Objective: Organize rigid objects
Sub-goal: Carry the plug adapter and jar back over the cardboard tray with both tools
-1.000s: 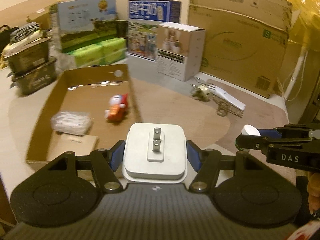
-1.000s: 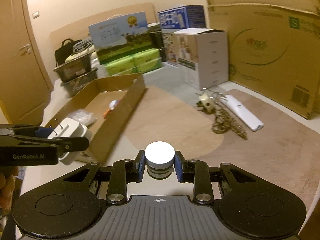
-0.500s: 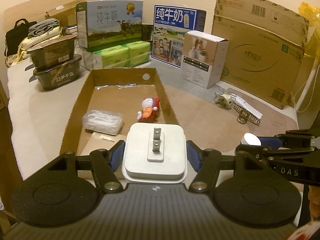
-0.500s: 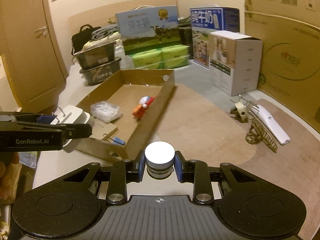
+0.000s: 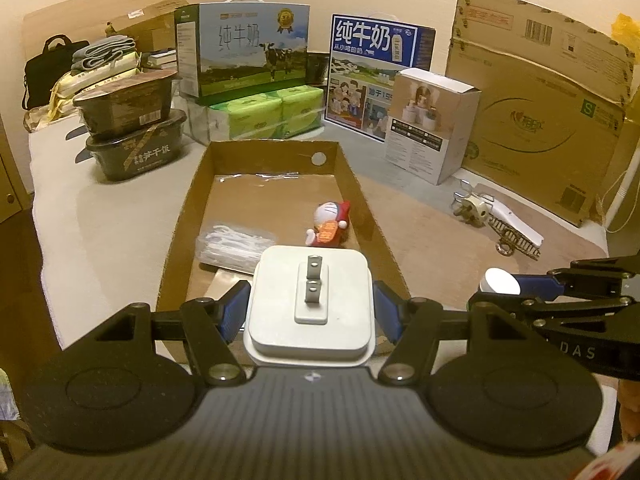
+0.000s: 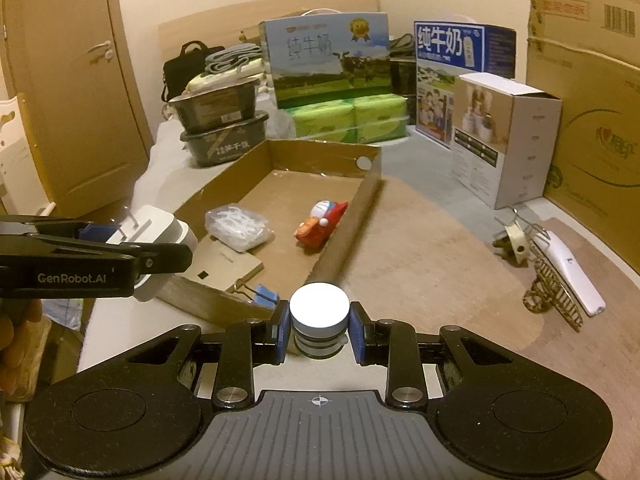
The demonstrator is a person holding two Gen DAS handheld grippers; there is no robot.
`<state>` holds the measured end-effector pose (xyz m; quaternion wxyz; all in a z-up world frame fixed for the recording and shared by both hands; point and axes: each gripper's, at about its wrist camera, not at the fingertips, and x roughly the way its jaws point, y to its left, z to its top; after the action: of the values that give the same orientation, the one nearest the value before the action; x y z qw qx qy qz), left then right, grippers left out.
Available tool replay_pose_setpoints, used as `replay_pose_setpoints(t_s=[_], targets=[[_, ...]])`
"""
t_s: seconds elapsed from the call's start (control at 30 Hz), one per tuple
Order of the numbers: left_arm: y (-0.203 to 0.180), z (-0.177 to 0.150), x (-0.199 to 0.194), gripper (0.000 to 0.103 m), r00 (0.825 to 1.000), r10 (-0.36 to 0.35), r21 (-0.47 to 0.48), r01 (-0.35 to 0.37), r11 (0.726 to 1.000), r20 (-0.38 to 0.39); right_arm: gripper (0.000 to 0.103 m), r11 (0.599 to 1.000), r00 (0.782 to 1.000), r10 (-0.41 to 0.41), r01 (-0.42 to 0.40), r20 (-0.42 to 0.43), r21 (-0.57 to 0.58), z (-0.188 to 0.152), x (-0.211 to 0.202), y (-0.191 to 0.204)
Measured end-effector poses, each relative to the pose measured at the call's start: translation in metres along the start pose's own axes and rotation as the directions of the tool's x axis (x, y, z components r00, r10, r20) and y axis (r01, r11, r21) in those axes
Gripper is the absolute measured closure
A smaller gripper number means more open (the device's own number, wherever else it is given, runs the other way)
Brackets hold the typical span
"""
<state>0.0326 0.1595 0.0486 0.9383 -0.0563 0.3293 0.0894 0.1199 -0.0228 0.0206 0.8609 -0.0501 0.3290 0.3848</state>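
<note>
My left gripper (image 5: pixel 310 312) is shut on a white plug adapter (image 5: pixel 311 304) with two metal prongs, held above the near end of an open cardboard tray (image 5: pixel 182 220). It also shows in the right wrist view (image 6: pixel 154 236). My right gripper (image 6: pixel 319 330) is shut on a small white-capped jar (image 6: pixel 319 316), just right of the tray (image 6: pixel 348 236); the jar also shows in the left wrist view (image 5: pixel 500 282). In the tray lie a Doraemon toy (image 5: pixel 330 224), a bag of white floss picks (image 5: pixel 234 244), a brown card (image 6: pixel 222 262) and a blue binder clip (image 6: pixel 262 296).
On the brown mat to the right lie a white handheld device (image 6: pixel 572 276), a cream plug (image 6: pixel 514 240) and a wire model (image 6: pixel 554 292). Milk cartons (image 5: pixel 244 54), green tissue packs (image 5: pixel 264 114), black food tubs (image 5: pixel 130 132), a white box (image 5: pixel 430 132) and a big cardboard box (image 5: pixel 540 116) stand behind.
Both grippers have pulled back and swung left, so the whole tray is now centred in view. Each still holds its object.
</note>
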Motion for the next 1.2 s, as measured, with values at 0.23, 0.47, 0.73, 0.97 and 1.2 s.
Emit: replay_pose_setpoints(t_s=[0.23, 0.47, 0.73, 0.97, 1.2], targets=[[0.003, 0.003, 0.002, 0.041, 1.0, 0.007, 0.008, -0.007, 1.0, 0.0, 0.072, 1.0, 1.0, 0.007, -0.007, -0.001, -0.006, 0.005, 0.008, 0.003], [0.012, 0.013, 0.012, 0.041, 1.0, 0.009, 0.026, -0.009, 1.0, -0.008, 0.072, 1.0, 1.0, 0.014, -0.014, 0.0, -0.009, 0.012, 0.017, 0.006], [0.022, 0.026, 0.024, 0.041, 1.0, -0.001, 0.025, 0.001, 1.0, -0.011, 0.072, 0.999, 1.0, 0.023, -0.022, 0.008, -0.026, 0.026, 0.028, 0.01], [0.033, 0.041, 0.039, 0.041, 1.0, -0.002, 0.034, 0.003, 0.999, -0.015, 0.072, 0.999, 0.999, 0.031, -0.03, 0.014, -0.043, 0.044, 0.045, 0.009], [0.043, 0.055, 0.061, 0.041, 1.0, 0.006, 0.055, -0.005, 0.998, -0.026, 0.072, 0.998, 0.999, 0.041, -0.04, 0.01, -0.046, 0.061, 0.069, 0.002]])
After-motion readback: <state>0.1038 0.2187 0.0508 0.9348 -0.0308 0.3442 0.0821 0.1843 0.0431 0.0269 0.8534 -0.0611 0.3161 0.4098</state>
